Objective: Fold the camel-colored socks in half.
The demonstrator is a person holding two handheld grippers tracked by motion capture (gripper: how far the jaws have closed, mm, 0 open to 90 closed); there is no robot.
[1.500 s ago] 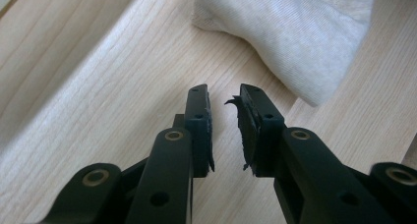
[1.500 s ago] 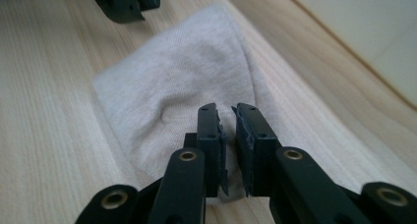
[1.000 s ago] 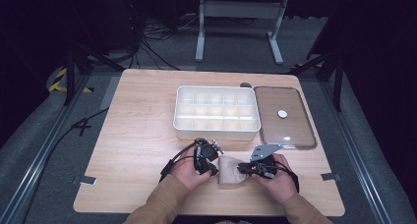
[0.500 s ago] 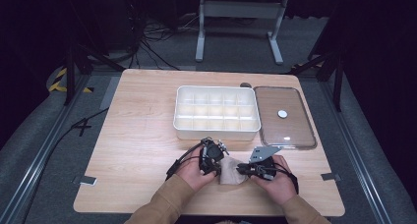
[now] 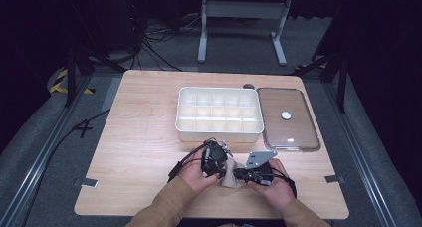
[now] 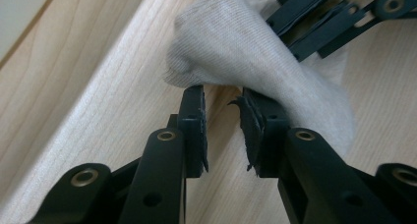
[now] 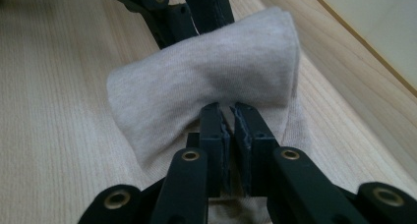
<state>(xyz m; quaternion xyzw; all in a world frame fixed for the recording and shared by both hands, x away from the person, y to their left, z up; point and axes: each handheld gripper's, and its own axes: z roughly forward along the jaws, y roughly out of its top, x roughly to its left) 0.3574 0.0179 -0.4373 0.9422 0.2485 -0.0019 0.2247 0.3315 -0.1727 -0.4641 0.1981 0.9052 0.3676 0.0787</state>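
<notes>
Since 1.0 s ago both hands have shifted slightly right along the near edge, and the beige sock [image 5: 231,174] between them looks more bunched. It lies on the wooden table [image 5: 144,137], near the front edge, just in front of the white compartment tray [image 5: 219,132].

Left gripper [image 6: 222,111]: jaws a narrow gap apart, tips at the edge of a raised fold; the right-hand jaw touches the cloth, bare wood shows in the gap. Not clamped.

Right gripper [image 7: 228,111]: jaws nearly together on a fold of the sock, cloth humped up just beyond the tips.

In the high view the left gripper [image 5: 215,157] and right gripper [image 5: 244,174] meet at the sock from either side.

Clear lid [image 5: 287,118] lies flat beside the tray, to its right, touching or nearly so.
</notes>
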